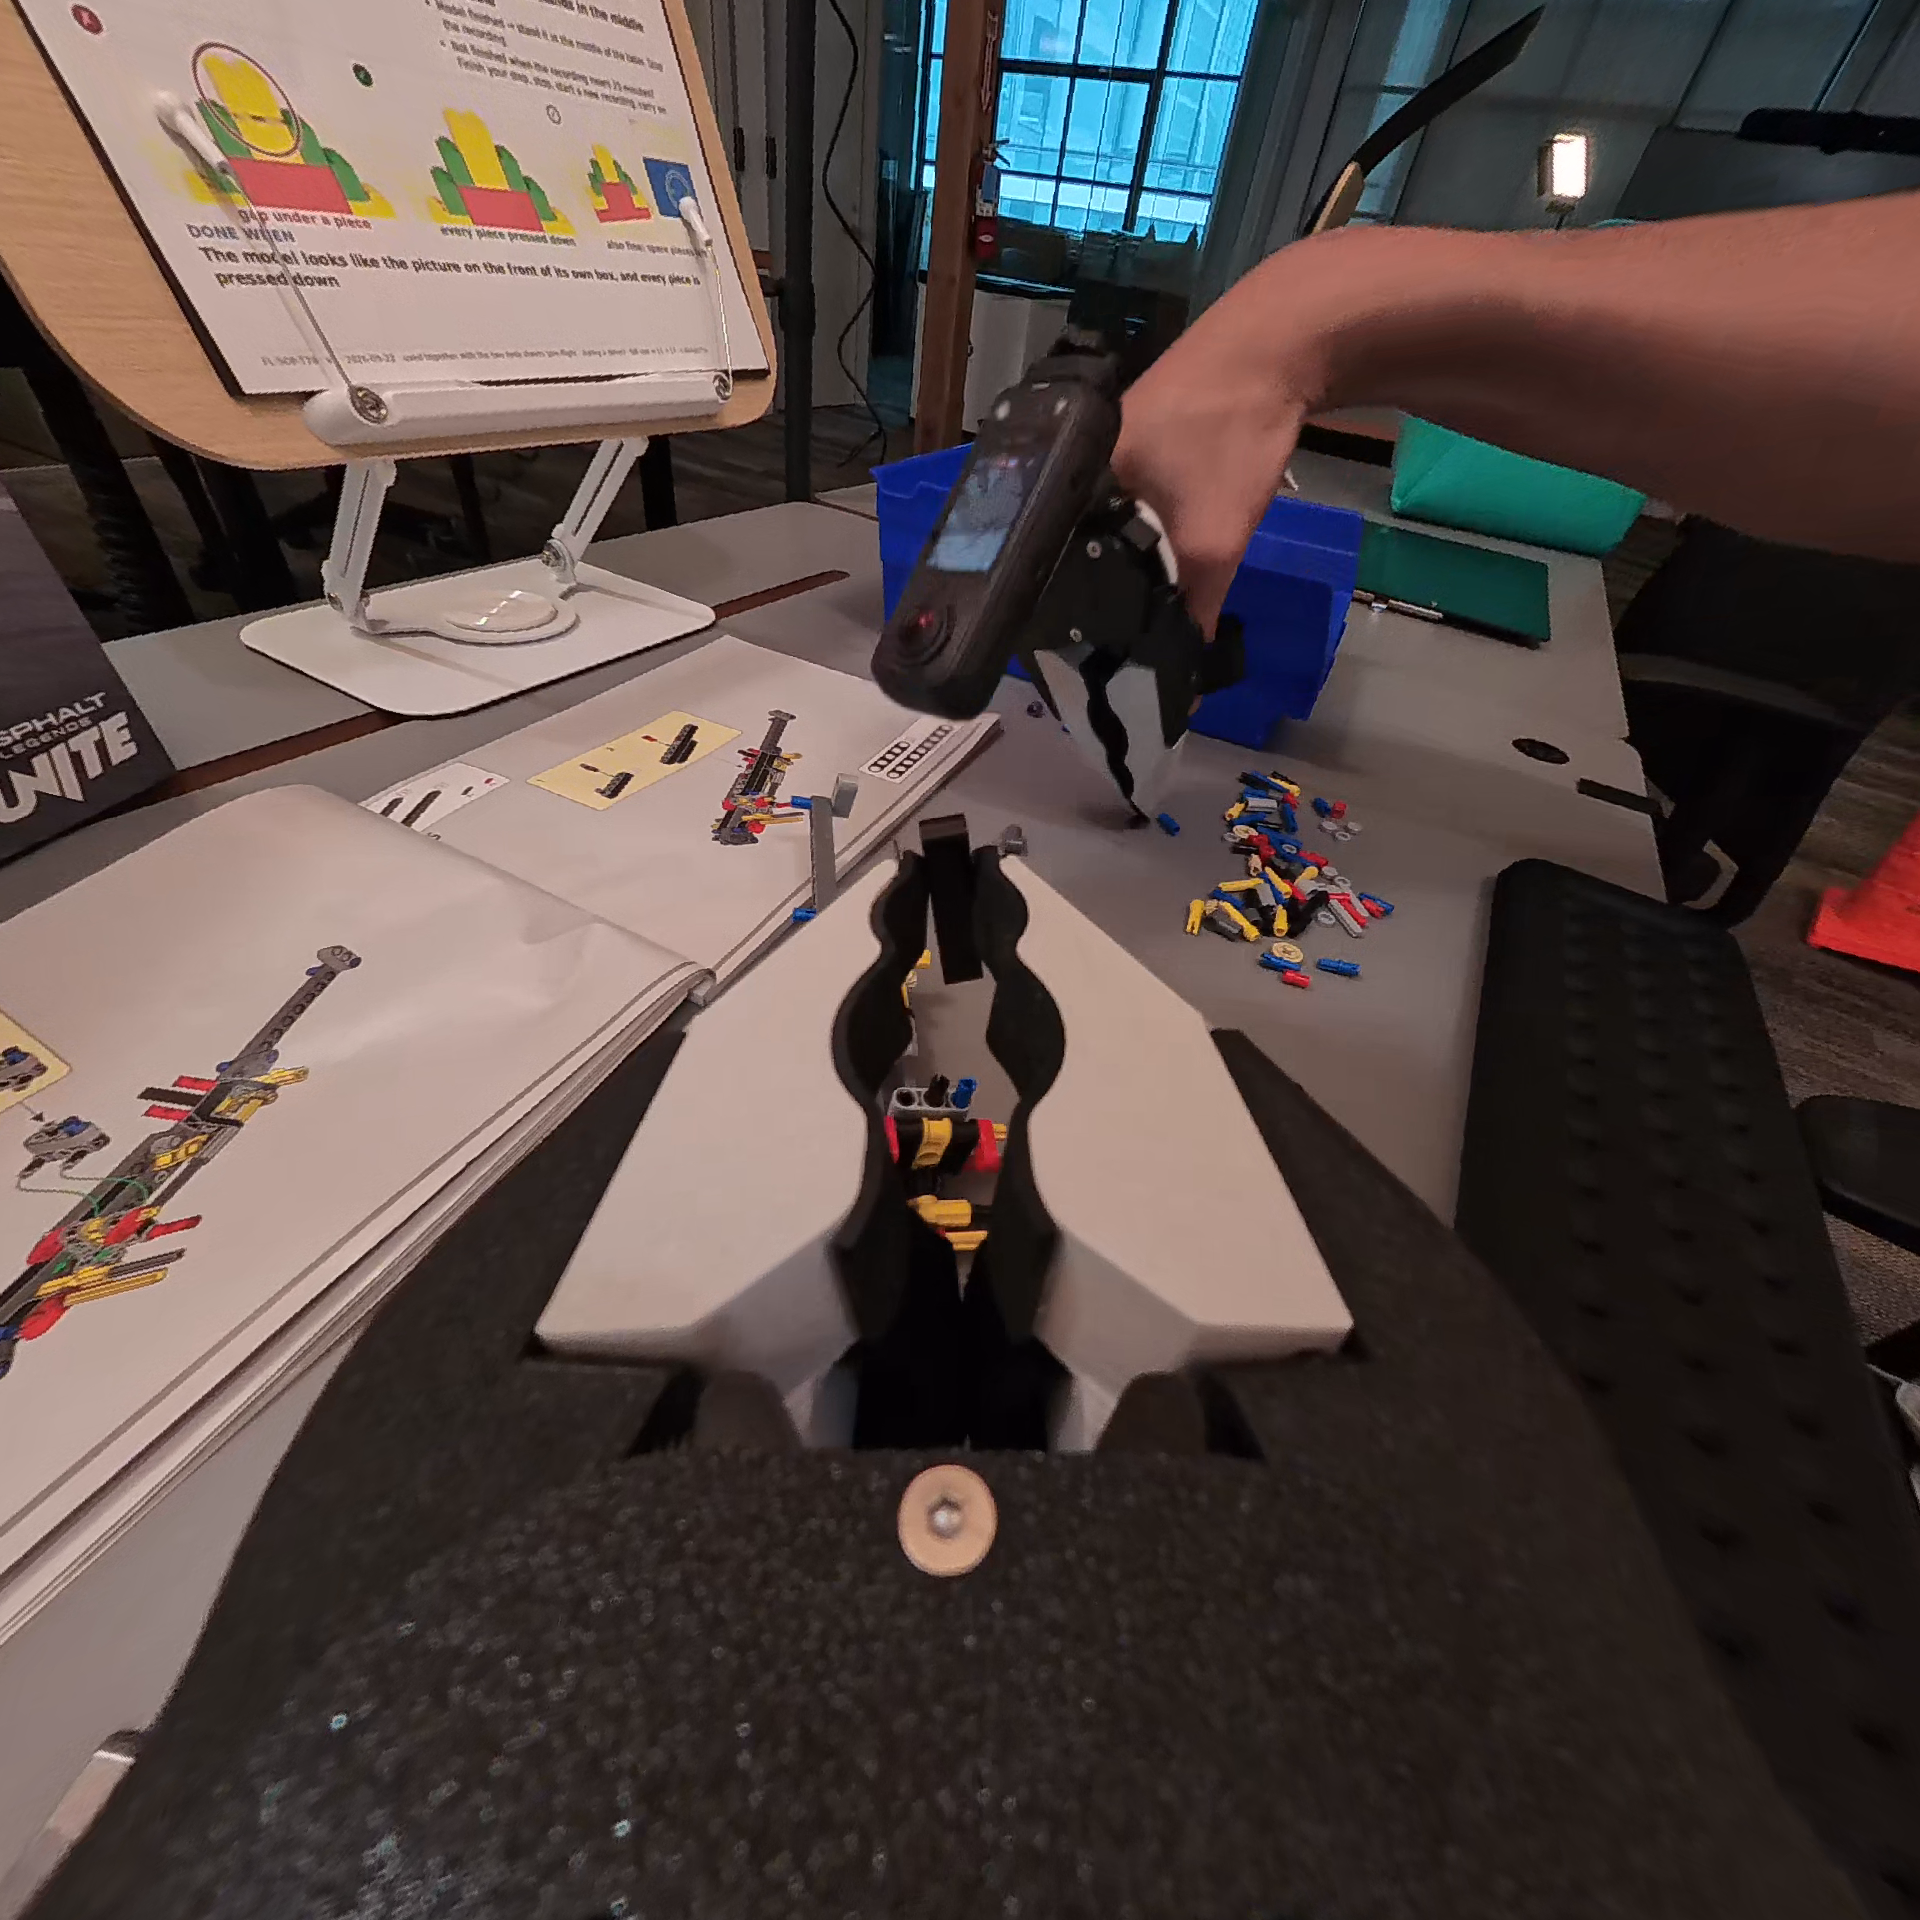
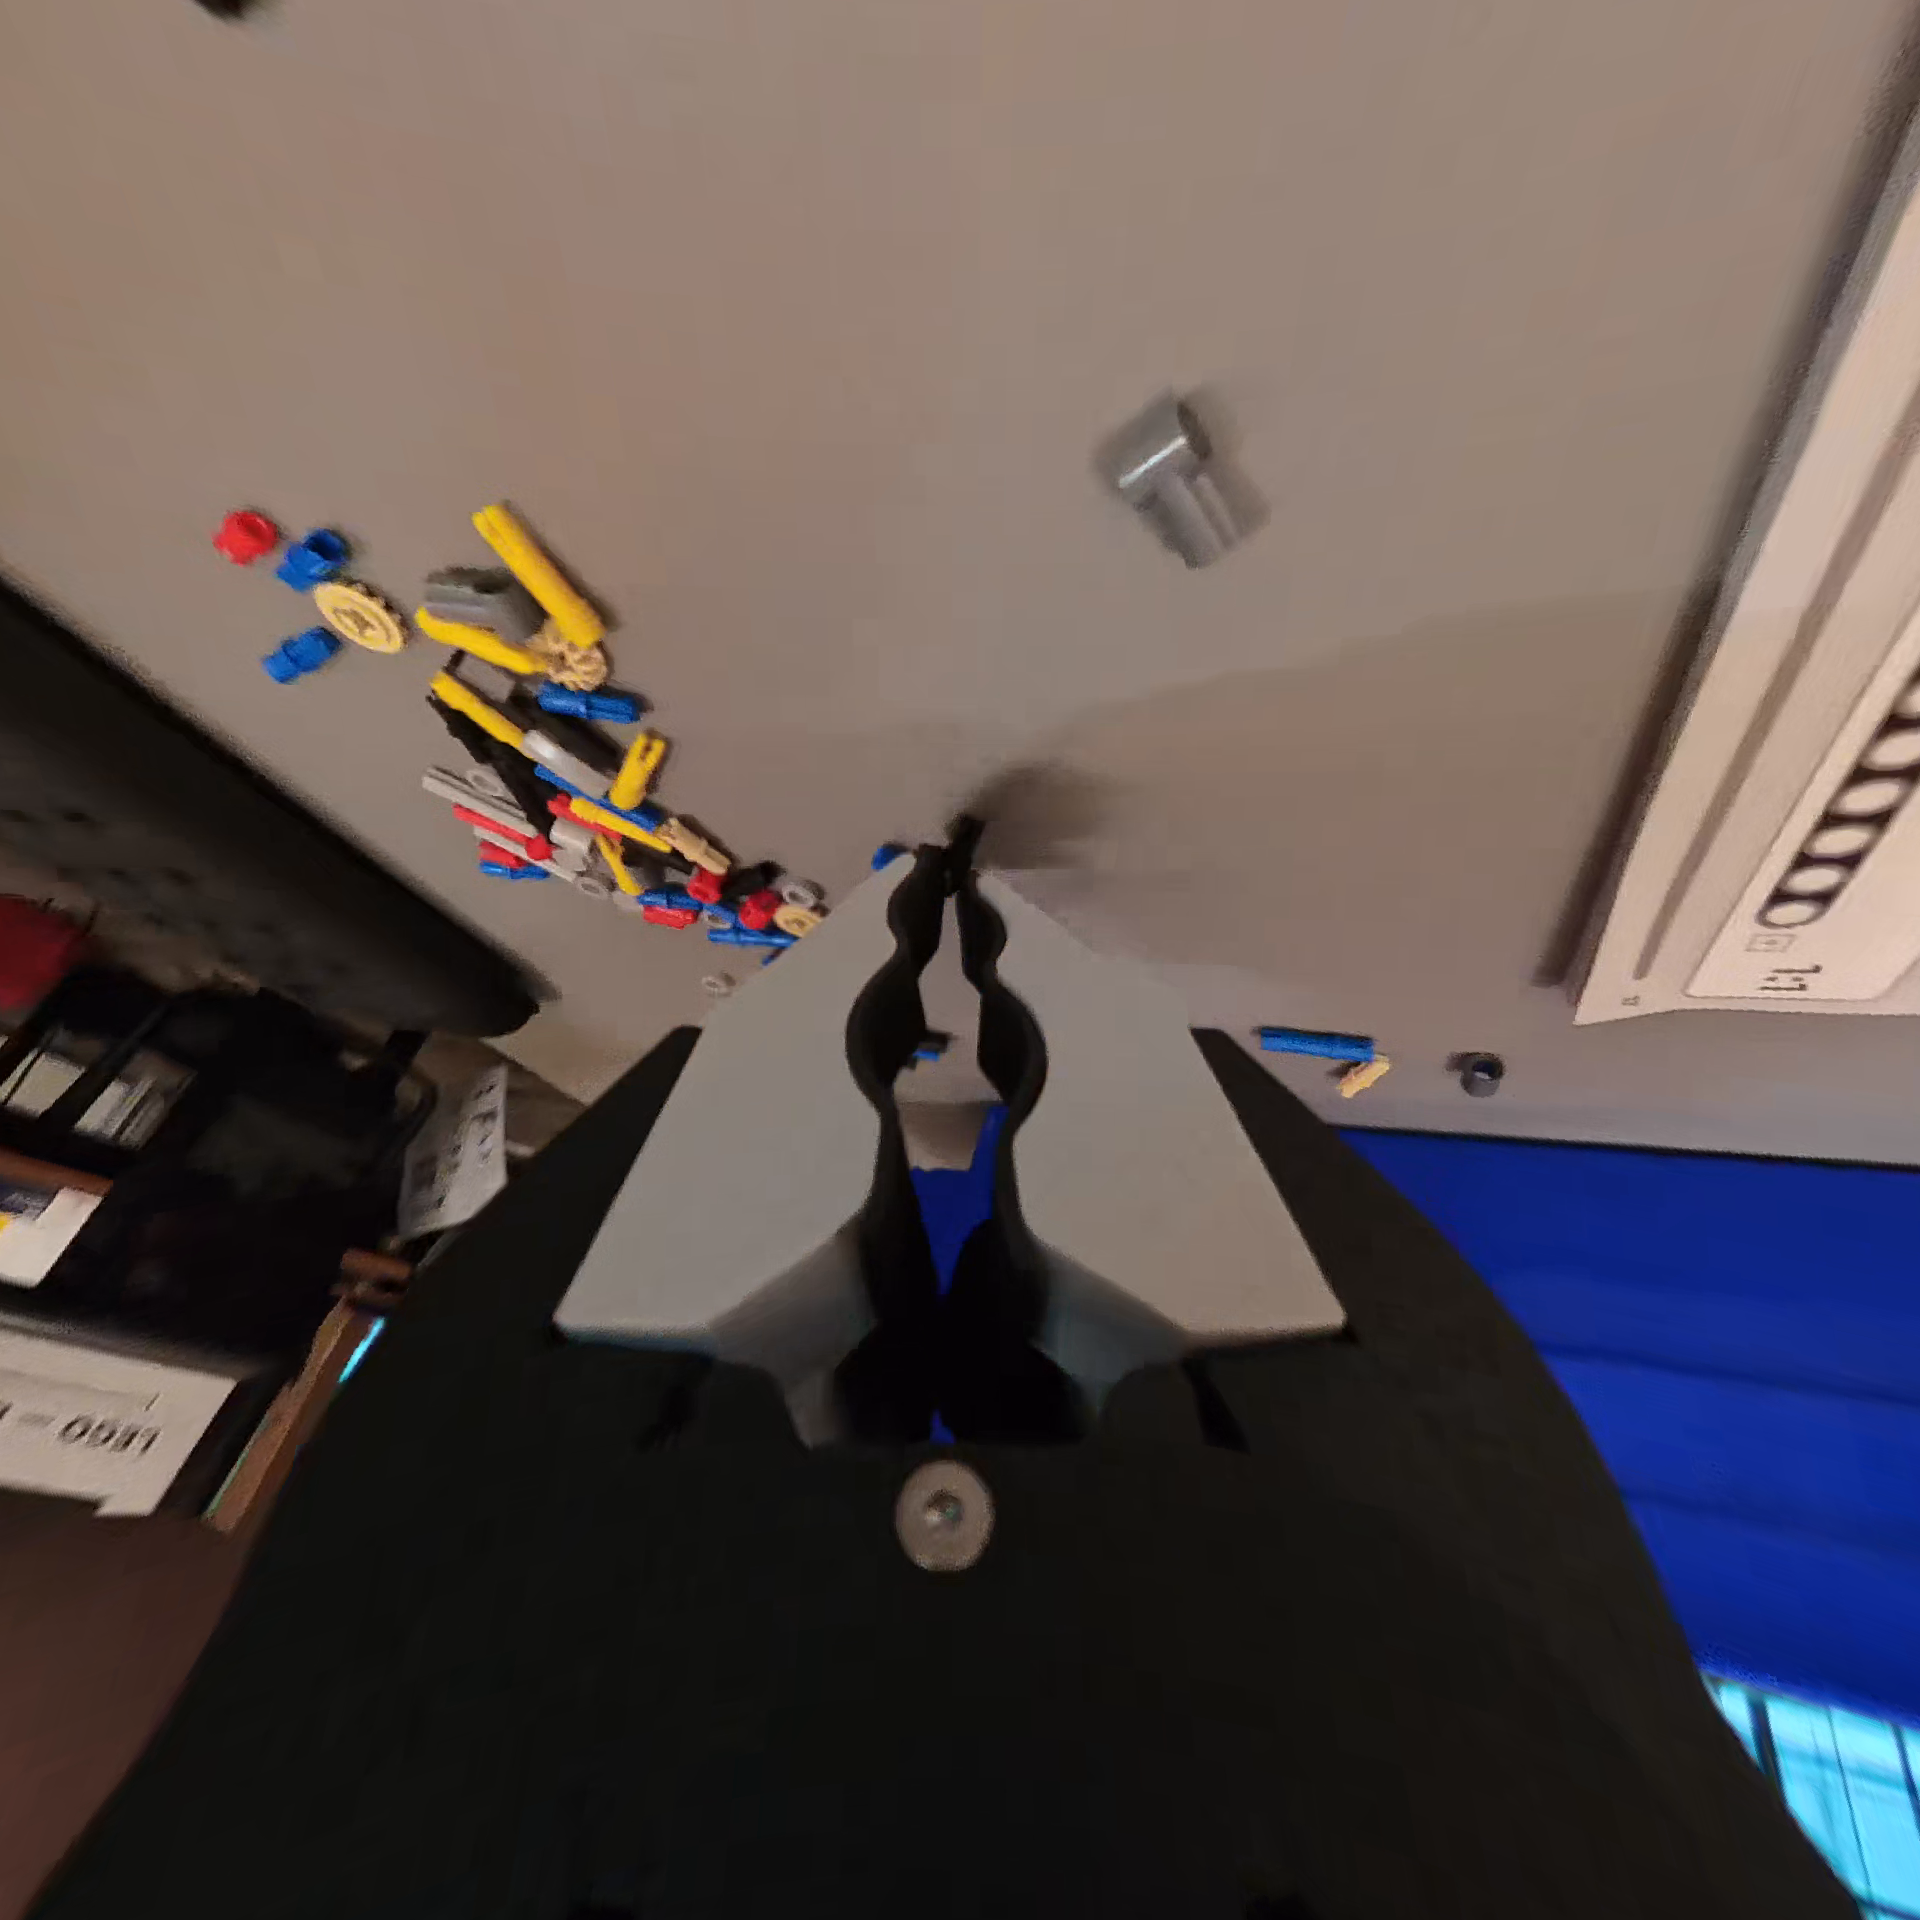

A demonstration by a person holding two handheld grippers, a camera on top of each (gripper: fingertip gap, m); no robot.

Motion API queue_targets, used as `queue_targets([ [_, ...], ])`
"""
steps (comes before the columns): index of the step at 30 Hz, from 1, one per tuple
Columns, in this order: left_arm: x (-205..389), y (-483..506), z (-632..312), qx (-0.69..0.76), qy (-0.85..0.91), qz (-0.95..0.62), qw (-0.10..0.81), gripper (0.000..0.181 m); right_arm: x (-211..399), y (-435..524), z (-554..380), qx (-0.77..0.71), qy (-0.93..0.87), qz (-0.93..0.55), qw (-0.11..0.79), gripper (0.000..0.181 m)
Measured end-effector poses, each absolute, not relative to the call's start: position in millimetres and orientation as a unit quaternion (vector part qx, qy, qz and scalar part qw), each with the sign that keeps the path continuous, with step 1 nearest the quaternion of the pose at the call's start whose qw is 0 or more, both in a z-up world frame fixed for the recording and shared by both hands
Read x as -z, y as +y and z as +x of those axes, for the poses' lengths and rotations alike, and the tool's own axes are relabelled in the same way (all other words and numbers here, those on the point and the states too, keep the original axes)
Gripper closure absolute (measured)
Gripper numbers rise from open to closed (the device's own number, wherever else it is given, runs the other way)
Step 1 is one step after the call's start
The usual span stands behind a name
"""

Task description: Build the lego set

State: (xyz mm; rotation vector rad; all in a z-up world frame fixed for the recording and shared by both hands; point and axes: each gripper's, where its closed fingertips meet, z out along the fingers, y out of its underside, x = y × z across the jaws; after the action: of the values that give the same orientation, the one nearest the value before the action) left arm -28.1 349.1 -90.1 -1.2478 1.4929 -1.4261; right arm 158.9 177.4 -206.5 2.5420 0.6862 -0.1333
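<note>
My left gripper is shut on a partly built lego assembly of black, yellow, red and grey pieces. Its black beam sticks up between the fingertips. My right gripper, held by a hand, points down at the grey table. It is shut on a small black piece at the table surface, and it also shows in the left wrist view. A pile of loose pieces lies beside it, also seen in the left wrist view.
An open instruction booklet lies at the left with a grey beam on it. A grey connector lies on the table. A blue bin stands behind. A sheet stand stands at the back left, a black chair at the right. The left gripper's tips are roughly 30 centimeters from the right gripper's.
</note>
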Motion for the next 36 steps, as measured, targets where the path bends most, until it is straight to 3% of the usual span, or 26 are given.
queue_targets([
  [5,90,350,-28,0.553,0.578,-0.484,0.355,0.174,202,167,165,0.034,0.232,0.92,0.315,0.181],
  [8,90,349,-28,0.555,0.578,-0.483,0.353,0.174,199,176,169,0.019,0.242,0.924,0.295,0.181],
  [17,91,346,-27,0.557,0.58,-0.484,0.344,0.174,198,191,167,0.0,0.194,0.98,0.041,0.167],
  [22,93,342,-27,0.557,0.587,-0.48,0.339,0.174,207,183,163,-0.012,0.203,0.979,-0.014,0.169],
  [32,95,342,-27,0.555,0.589,-0.482,0.336,0.174,214,186,158,0.018,0.204,0.978,-0.028,0.178],
  [34,96,339,-27,0.554,0.593,-0.48,0.333,0.174,206,203,143,0.033,0.21,0.973,-0.088,0.178],
  [36,97,336,-27,0.553,0.597,-0.477,0.331,0.174,173,243,105,0.083,0.203,0.948,-0.231,0.179],
])
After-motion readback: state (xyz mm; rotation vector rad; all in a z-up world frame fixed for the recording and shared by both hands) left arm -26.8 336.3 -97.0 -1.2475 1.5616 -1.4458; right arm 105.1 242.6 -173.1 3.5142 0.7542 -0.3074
